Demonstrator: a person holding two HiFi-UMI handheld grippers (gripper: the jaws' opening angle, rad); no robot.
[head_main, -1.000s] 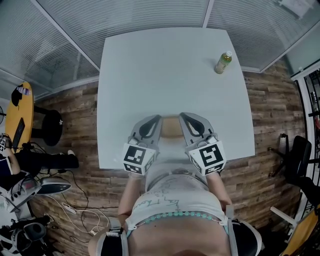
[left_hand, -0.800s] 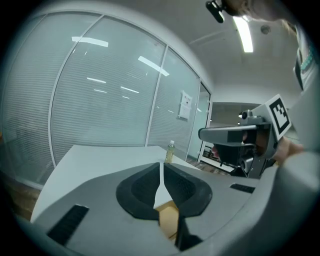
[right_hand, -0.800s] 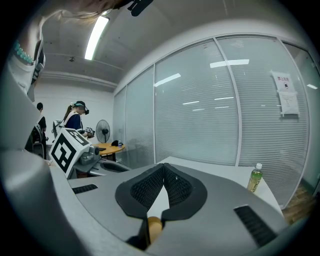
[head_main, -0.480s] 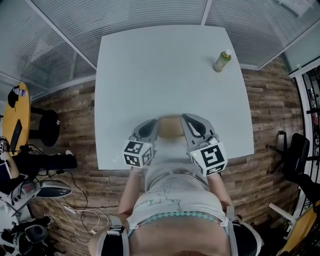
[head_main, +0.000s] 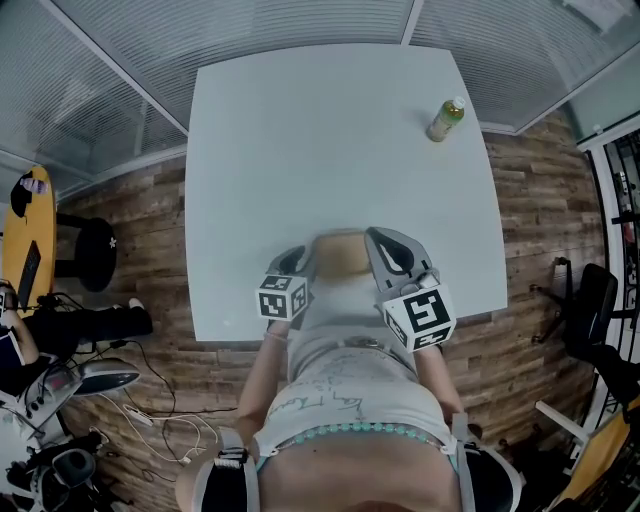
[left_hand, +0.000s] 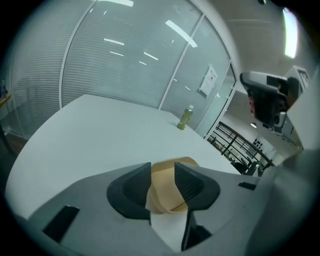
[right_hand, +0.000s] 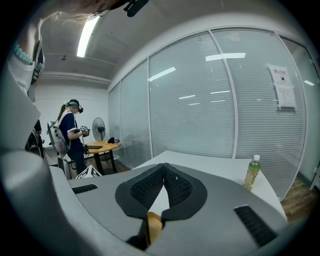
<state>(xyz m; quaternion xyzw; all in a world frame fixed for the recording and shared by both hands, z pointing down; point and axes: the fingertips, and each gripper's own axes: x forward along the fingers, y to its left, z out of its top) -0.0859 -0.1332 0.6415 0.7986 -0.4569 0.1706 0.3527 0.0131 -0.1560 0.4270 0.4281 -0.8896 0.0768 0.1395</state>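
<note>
A flat tan thing (head_main: 340, 254) lies on the white table (head_main: 330, 130) near its front edge, between my two grippers. My left gripper (head_main: 299, 259) is at its left side, jaws apart in the left gripper view (left_hand: 162, 168), with the tan thing (left_hand: 165, 186) filling the gap between them and showing past the right jaw. Whether the pads touch it I cannot tell. My right gripper (head_main: 379, 240) sits at the tan thing's right side. In its own view the right gripper (right_hand: 164, 168) has its jaws closed together, a sliver of tan (right_hand: 153, 226) below them.
A green drink bottle (head_main: 446, 121) stands upright at the table's far right (right_hand: 252, 172) (left_hand: 185, 118). Glass walls with blinds run behind the table. A round orange table (head_main: 24, 216), black stool (head_main: 96, 250) and floor cables lie left. A person (right_hand: 73, 131) stands by that table.
My left gripper has turned, drawn in toward the tan thing, and its jaws have gone from shut to apart. The right gripper has stayed put and shut.
</note>
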